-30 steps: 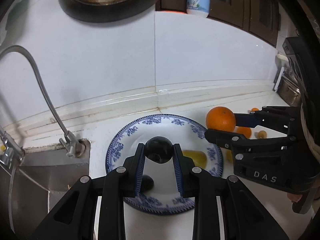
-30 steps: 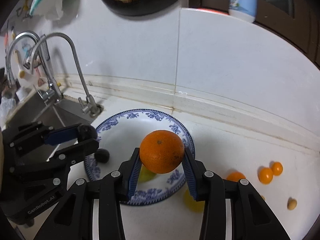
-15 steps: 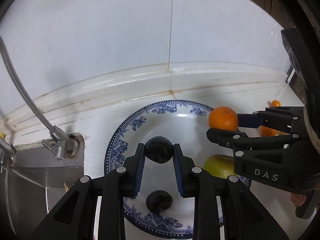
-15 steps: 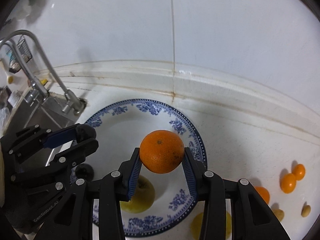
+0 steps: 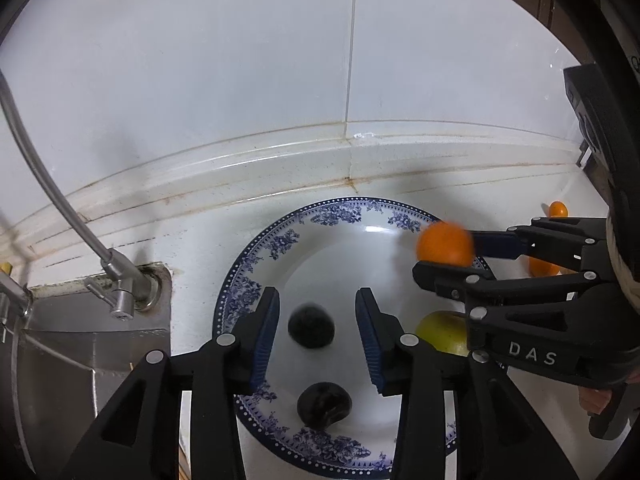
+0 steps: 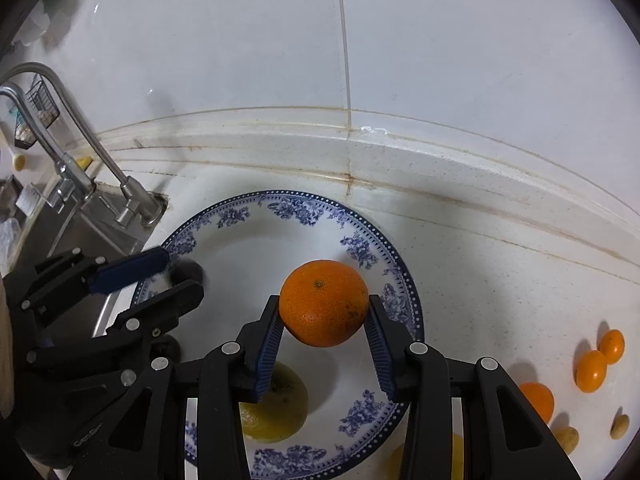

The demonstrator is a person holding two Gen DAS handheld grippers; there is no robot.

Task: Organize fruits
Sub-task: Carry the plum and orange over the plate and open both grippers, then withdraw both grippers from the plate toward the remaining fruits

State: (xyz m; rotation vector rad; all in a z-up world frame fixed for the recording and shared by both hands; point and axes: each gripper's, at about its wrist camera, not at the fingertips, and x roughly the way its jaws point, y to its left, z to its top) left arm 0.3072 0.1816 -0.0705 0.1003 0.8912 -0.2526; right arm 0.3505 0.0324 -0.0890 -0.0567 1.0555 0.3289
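Observation:
A blue-and-white plate (image 5: 256,276) (image 6: 360,246) lies on the white counter. My left gripper (image 5: 317,296) (image 6: 180,274) hangs over its left half with jaws opening. A dark round fruit (image 5: 311,330) (image 6: 188,272) is blurred between and below the pads, touching neither. A second dark fruit (image 5: 324,404) and a yellow-green fruit (image 5: 440,330) (image 6: 276,408) rest on the plate. My right gripper (image 6: 324,306) (image 5: 444,256) is shut on an orange (image 6: 324,303) (image 5: 444,244) above the plate's right side.
A faucet (image 5: 120,296) and steel sink (image 5: 60,360) border the plate on the left. The tiled wall ledge (image 6: 400,152) runs behind. Small orange fruits (image 6: 592,370) and tan ones (image 6: 620,426) lie on the counter to the right.
Both grippers came down closer to the plate. The left jaws have spread and let go of the dark fruit, which now sits lower between them. The right still grips the orange.

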